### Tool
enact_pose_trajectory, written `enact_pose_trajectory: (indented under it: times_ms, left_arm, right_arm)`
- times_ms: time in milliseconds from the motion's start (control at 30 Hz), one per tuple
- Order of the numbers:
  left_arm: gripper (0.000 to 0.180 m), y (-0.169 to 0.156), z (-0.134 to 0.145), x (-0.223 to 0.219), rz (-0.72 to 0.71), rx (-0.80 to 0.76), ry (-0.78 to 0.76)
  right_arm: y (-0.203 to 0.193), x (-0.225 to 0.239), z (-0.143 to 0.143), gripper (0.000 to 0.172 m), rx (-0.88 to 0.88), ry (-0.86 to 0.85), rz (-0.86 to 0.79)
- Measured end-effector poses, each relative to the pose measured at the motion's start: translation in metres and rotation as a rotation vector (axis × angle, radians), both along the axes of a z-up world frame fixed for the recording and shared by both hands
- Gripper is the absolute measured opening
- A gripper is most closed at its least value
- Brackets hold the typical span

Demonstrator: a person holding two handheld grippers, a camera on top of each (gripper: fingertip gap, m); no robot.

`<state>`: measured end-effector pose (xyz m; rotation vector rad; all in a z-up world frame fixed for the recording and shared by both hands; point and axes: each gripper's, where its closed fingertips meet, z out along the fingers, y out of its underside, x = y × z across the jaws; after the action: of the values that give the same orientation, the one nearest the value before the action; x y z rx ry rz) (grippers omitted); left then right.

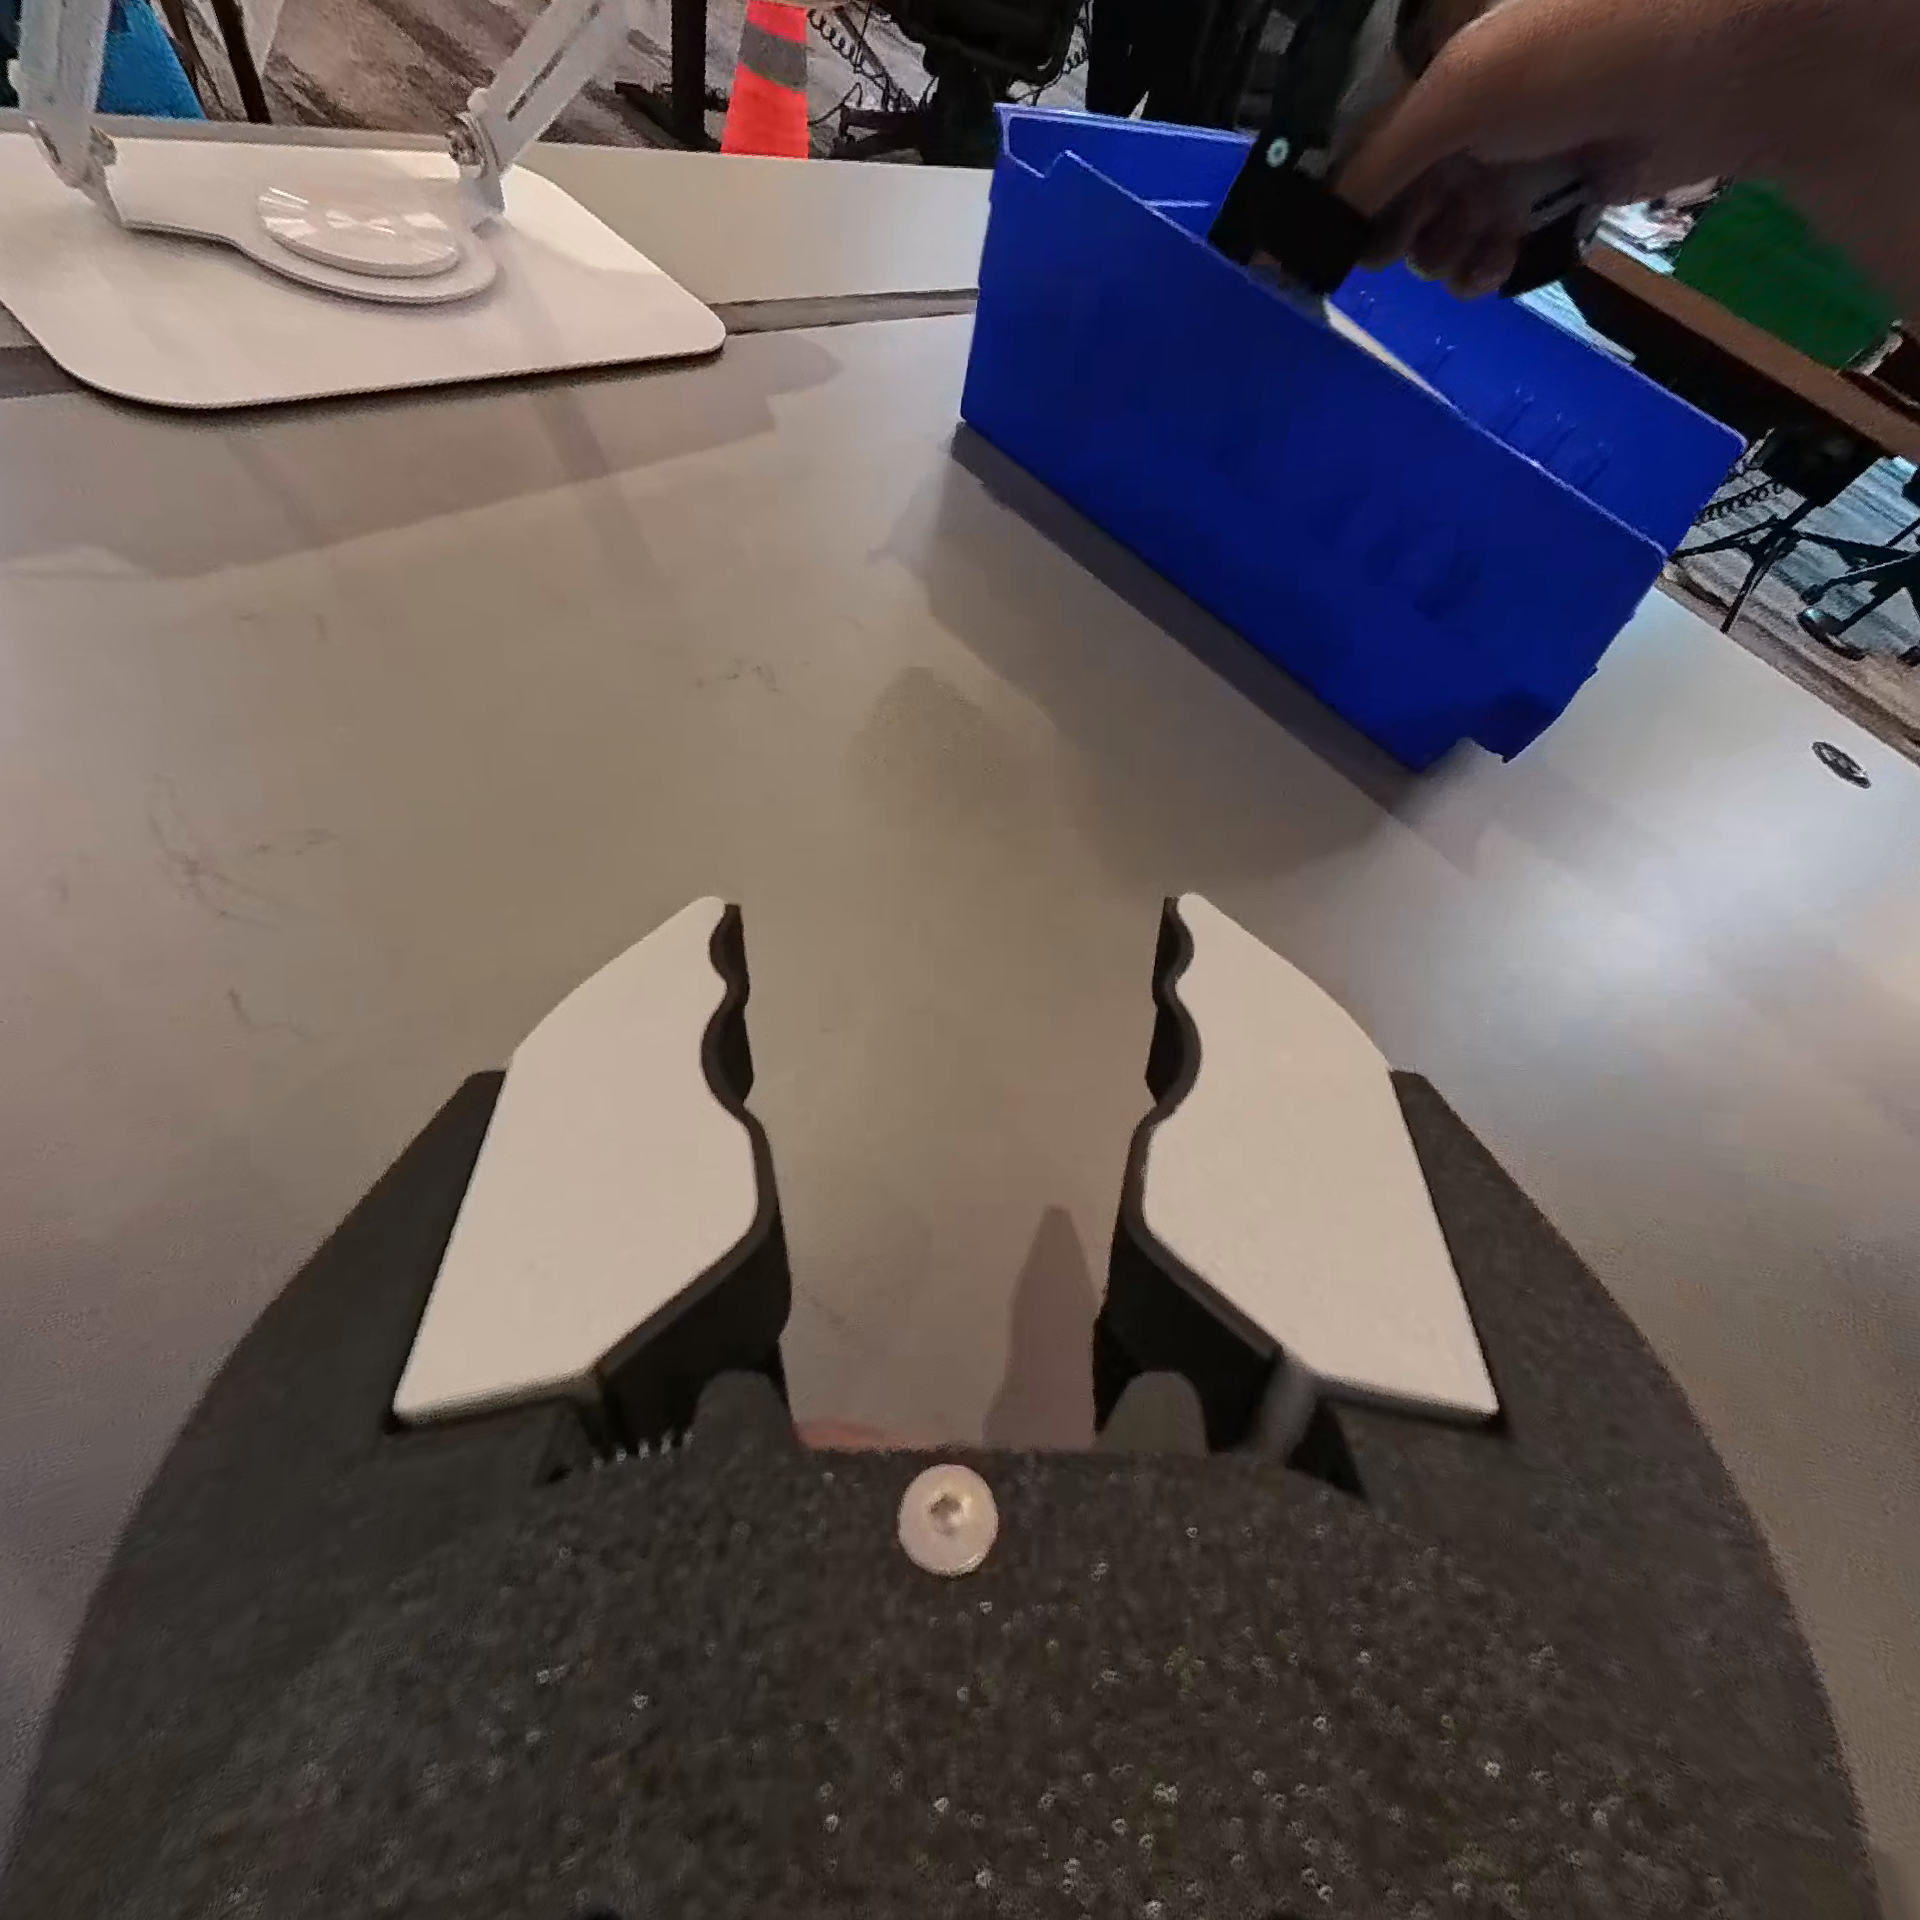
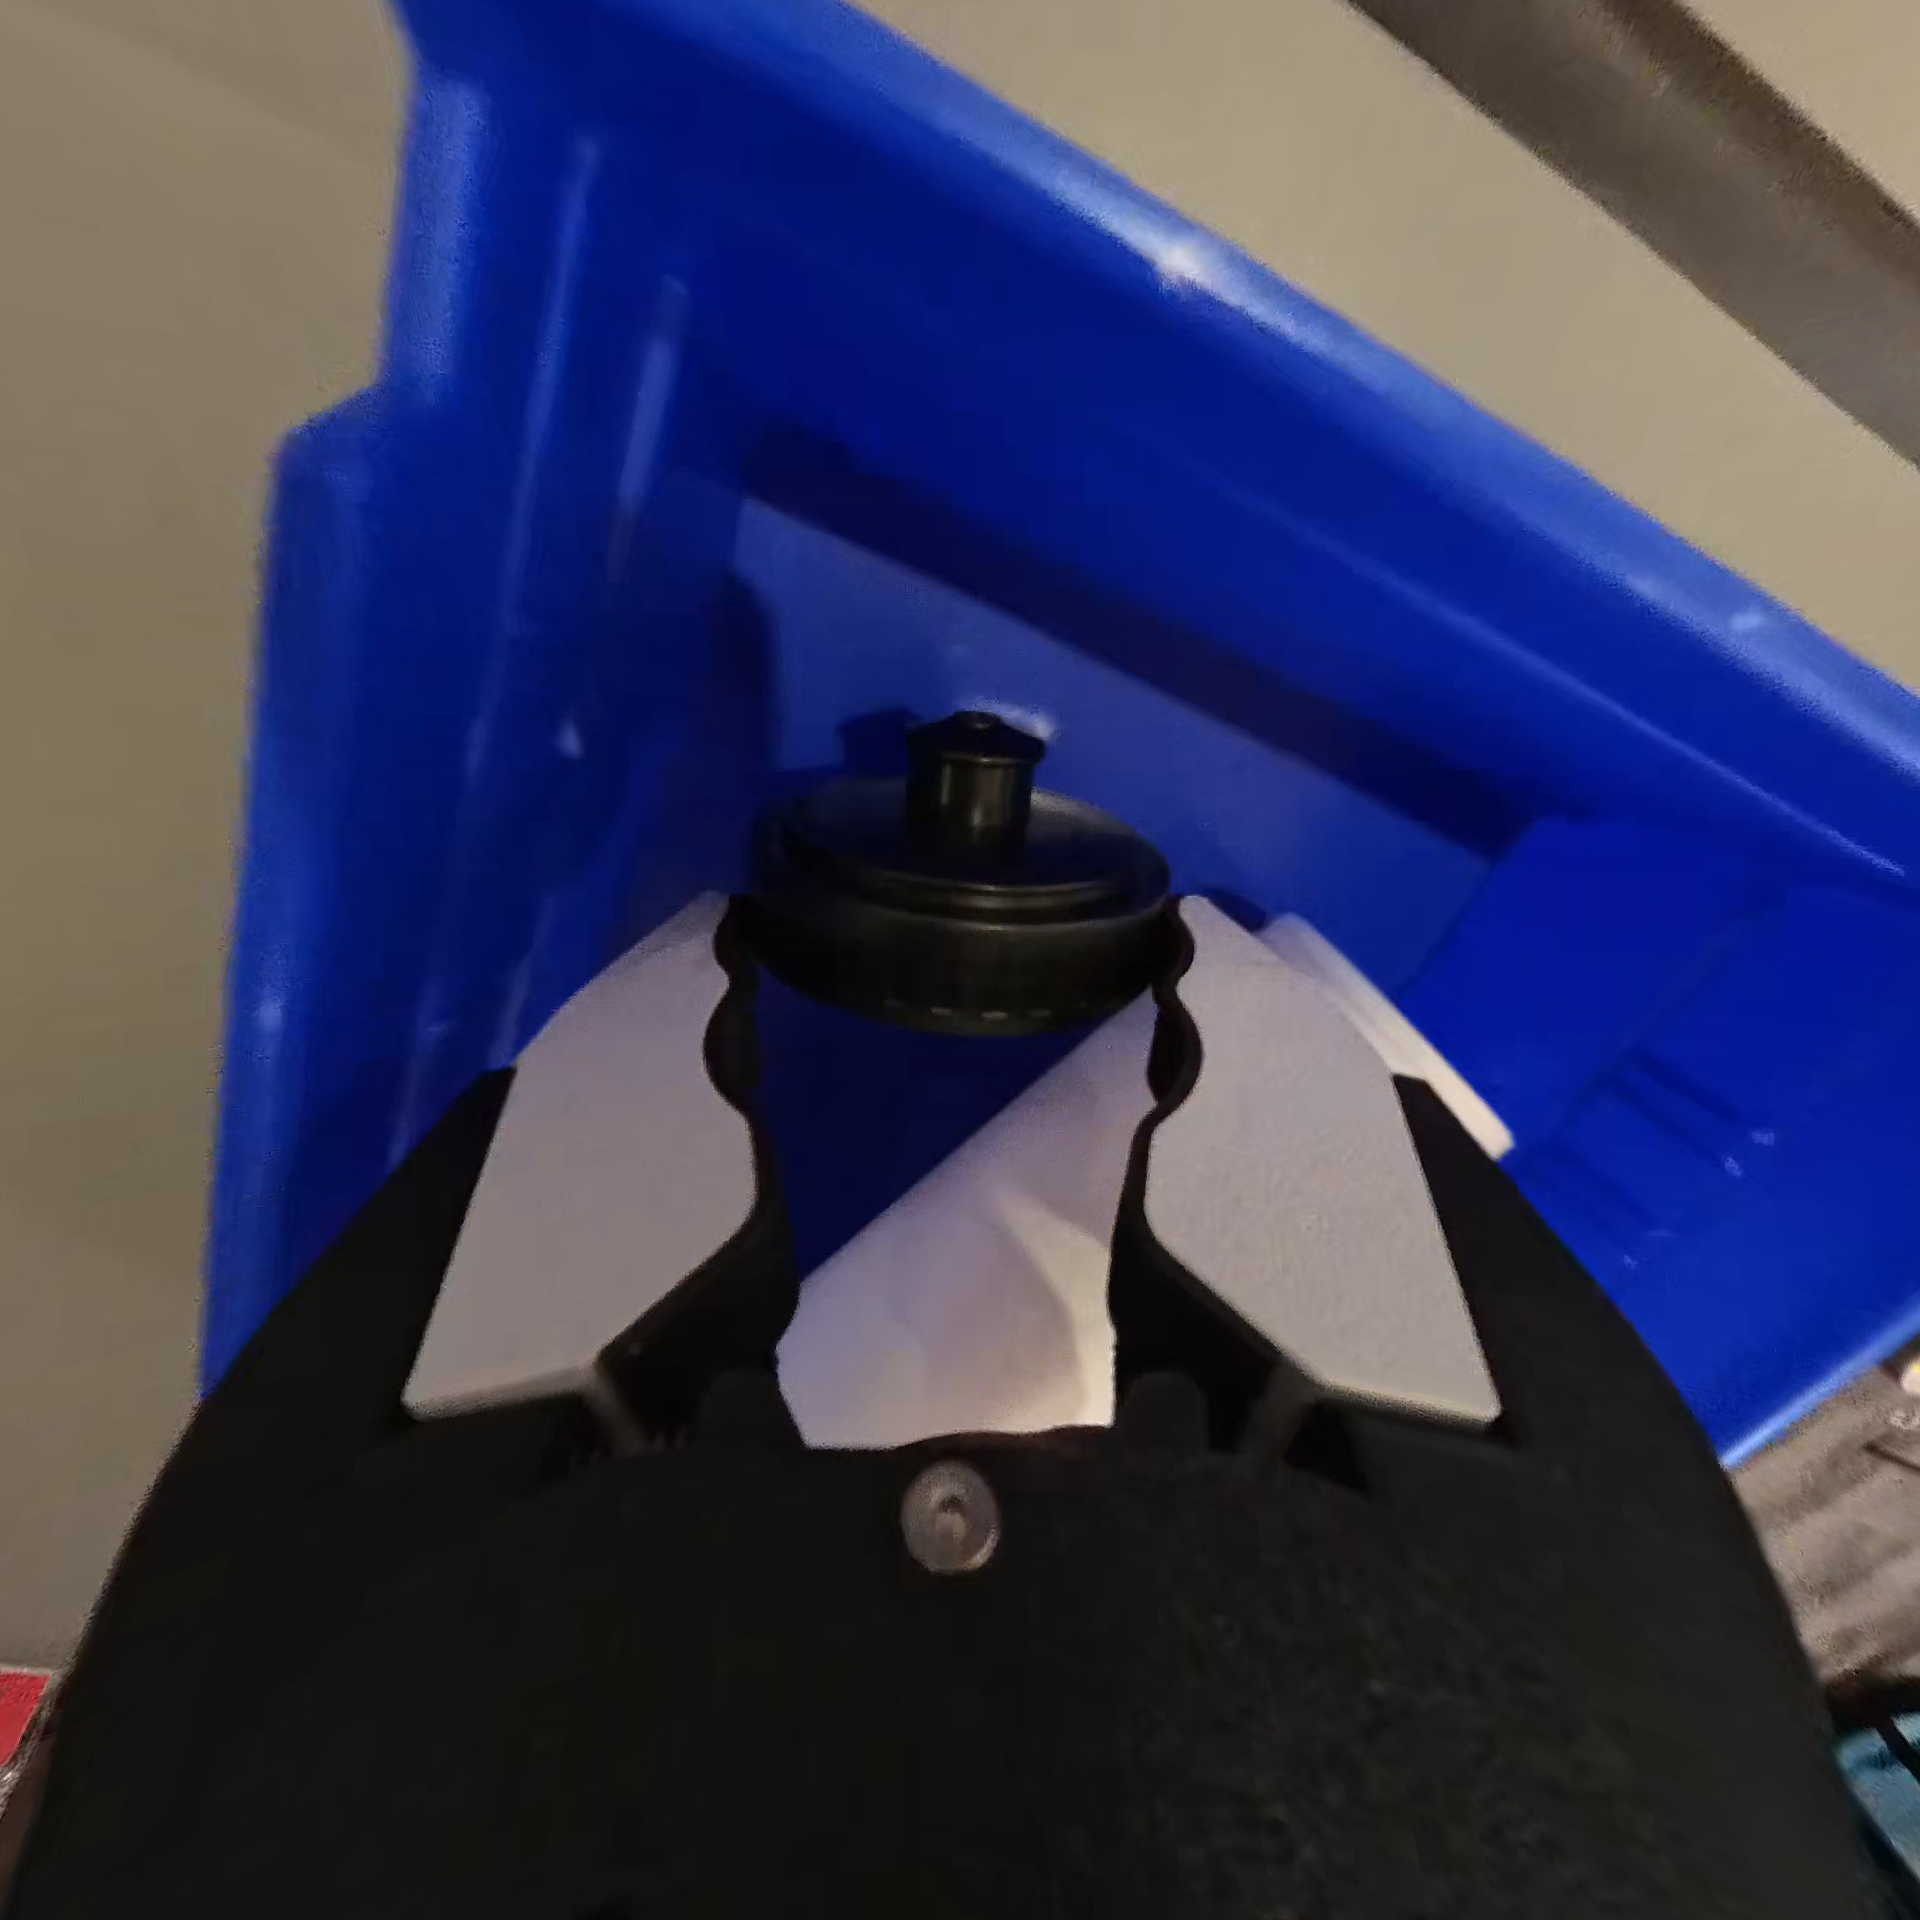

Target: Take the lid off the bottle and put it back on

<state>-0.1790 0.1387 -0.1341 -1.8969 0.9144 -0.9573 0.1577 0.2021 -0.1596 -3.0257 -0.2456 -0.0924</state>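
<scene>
left gripper (image 1: 951, 914) held low over the bare middle of the grey tabletop (image 1: 520, 727), jaws wide apart with only table surface between the white fingers (image 1: 613, 1122). blue bin (image 1: 1299, 499) standing toward the tabletop's far right edge, white flat stand (image 1: 343, 301) at the far left corner, orange cone (image 1: 771, 83) on the floor past the far edge. right gripper (image 2: 951, 914) reaching down into the bin (image 2: 623, 416), seen from the left wrist as a dark block (image 1: 1294, 218) in a person's hand (image 1: 1475, 177) above the bin's rim. inside the bin, near one of its corners, a blue bottle (image 2: 883, 1122) with a black lid (image 2: 961, 935) and a spout on top, lid on the bottle. right fingertips (image 2: 1210, 935) set on either side of the lid's ribbed rim, dark pads right against it left and right, clamped on the lid as far as the blur allows. white sheet-like piece (image 2: 966, 1278) lying under the bottle between the fingers, another white edge just to the right against the bin floor.
</scene>
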Motion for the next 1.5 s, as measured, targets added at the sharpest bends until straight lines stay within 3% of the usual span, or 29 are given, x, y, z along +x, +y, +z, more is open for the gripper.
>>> enact_pose_trajectory:
  times_ms: [100,400,467,567,667,733,800,933,1133,1200,1300,1500]
  left_arm:
    - [0.074,0.0,-0.003,-0.001,0.001,-0.005,0.014]
    - [0.078,-0.002,-0.012,0.002,-0.011,0.014,0.075]
    - [0.079,-0.002,-0.011,0.001,-0.01,0.017,0.067]
    - [0.079,-0.001,-0.009,0.0,-0.002,0.015,0.054]
    - [0.078,0.0,-0.008,-0.001,0.005,0.026,0.056]
    - [0.078,-0.002,-0.008,-0.001,0.008,0.049,0.067]
    - [0.075,-0.008,-0.006,-0.001,0.012,0.078,0.067]
    - [0.071,-0.027,0.007,-0.009,0.051,0.114,0.137]
    - [0.076,-0.066,0.052,-0.064,0.338,0.088,0.099]
    - [0.076,-0.082,0.049,-0.096,0.463,0.111,0.072]
    - [0.075,-0.099,0.026,-0.147,0.634,0.177,0.116]
    - [0.069,-0.099,0.018,-0.179,0.683,0.141,0.098]
  right_arm:
    - [0.001,0.003,-0.014,0.074,-0.044,0.018,-0.022]
    - [-0.005,-0.012,-0.009,0.08,0.068,0.198,-0.039]
    - [-0.005,-0.015,0.012,0.083,0.181,0.224,-0.03]
    - [-0.016,-0.021,0.066,0.086,0.431,0.252,-0.003]
    - [-0.048,-0.038,0.119,0.083,0.733,0.303,0.066]
    - [-0.075,-0.043,0.132,0.08,0.908,0.289,0.069]
    - [-0.103,-0.049,0.125,0.078,1.01,0.287,0.049]
    - [-0.159,-0.057,0.083,0.077,1.059,0.29,-0.015]
    - [-0.228,-0.042,0.055,0.074,1.199,0.177,-0.133]
    - [-0.245,-0.029,0.051,0.07,1.224,0.07,-0.149]
    - [-0.257,-0.027,0.05,0.068,1.21,0.072,-0.128]
    - [-0.249,-0.027,0.046,0.069,1.196,0.089,-0.108]
